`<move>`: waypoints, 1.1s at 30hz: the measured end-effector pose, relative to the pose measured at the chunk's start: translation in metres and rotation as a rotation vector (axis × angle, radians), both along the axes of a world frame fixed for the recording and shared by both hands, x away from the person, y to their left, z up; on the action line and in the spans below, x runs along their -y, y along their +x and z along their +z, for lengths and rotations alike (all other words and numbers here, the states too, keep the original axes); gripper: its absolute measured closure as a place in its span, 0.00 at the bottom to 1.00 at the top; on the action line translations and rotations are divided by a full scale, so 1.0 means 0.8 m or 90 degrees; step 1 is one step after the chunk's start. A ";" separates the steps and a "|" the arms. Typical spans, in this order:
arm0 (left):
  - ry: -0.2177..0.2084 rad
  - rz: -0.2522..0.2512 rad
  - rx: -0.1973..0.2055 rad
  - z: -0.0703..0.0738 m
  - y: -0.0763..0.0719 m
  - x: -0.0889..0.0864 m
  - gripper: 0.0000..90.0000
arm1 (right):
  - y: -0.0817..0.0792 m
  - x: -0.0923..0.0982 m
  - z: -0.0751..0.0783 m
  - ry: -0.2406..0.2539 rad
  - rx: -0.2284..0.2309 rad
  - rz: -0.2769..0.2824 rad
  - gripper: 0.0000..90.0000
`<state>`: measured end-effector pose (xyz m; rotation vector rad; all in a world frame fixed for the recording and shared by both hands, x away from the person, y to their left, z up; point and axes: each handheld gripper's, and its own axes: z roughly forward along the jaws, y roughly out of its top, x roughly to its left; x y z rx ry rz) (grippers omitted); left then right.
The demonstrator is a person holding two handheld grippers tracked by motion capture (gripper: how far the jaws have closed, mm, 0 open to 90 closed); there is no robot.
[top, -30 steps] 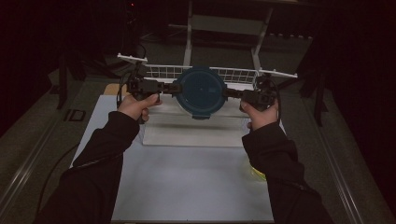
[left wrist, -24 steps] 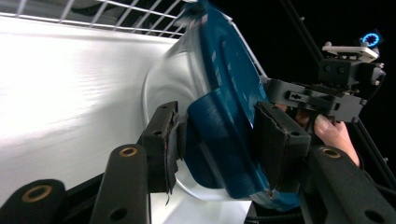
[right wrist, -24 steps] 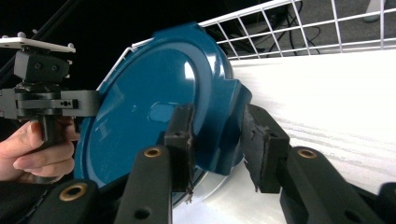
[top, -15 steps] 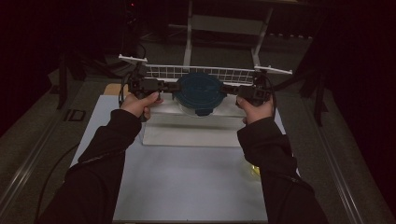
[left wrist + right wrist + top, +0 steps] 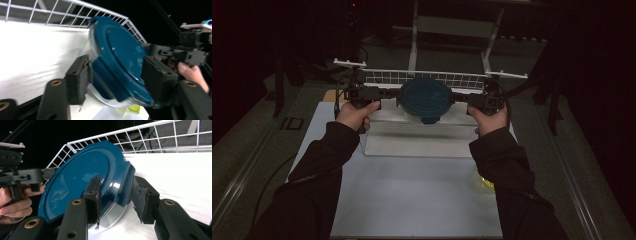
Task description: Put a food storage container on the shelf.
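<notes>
White counter (image 5: 422, 200) carries a wire rack (image 5: 432, 79); the round teal-lidded container (image 5: 425, 98) sits lid up, both grippers' jaws just opening, loosely astride its edge tabs

White table (image 5: 422, 200) bears a wire rack (image 5: 422, 78).

I am looking into what reads as a darkened recording lab or test room, not a home. A plain white table (image 5: 412, 200) sits under my high view, and all around it the room falls away into black. At 12 o'clock a white wire rack (image 5: 432, 78) lines the table's far edge, with a pale metal frame (image 5: 452, 25) on 2 slanted legs behind it. Cables (image 5: 267, 185) trail over the grey floor at 8 o'clock, and a metal rail (image 5: 577, 185) runs along 4 o'clock.
</notes>
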<state>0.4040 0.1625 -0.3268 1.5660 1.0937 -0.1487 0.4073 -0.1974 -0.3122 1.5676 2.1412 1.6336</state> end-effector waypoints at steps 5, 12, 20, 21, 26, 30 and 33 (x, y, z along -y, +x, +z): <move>-0.016 -0.015 0.048 0.004 -0.019 -0.005 0.36 | -0.015 0.001 0.003 -0.016 0.020 0.004 0.67; 0.025 -0.042 0.107 0.005 -0.055 0.001 0.19 | -0.046 -0.001 0.009 -0.026 0.049 0.044 0.73; 0.053 -0.043 0.155 -0.005 -0.087 0.006 0.06 | -0.072 -0.009 0.000 -0.018 0.053 0.085 0.85; 0.052 -0.042 0.160 -0.011 -0.094 0.005 0.06 | -0.074 -0.011 -0.002 -0.018 0.051 0.093 0.87; 0.050 -0.042 0.168 -0.032 -0.107 0.003 0.01 | -0.083 -0.026 -0.017 -0.030 0.038 0.129 1.00; 0.070 -0.032 0.180 -0.051 -0.119 0.002 0.00 | -0.086 -0.034 -0.023 -0.032 0.033 0.145 1.00; 0.097 -0.024 0.193 -0.066 -0.130 0.004 0.00 | -0.088 -0.042 -0.027 -0.029 0.030 0.158 1.00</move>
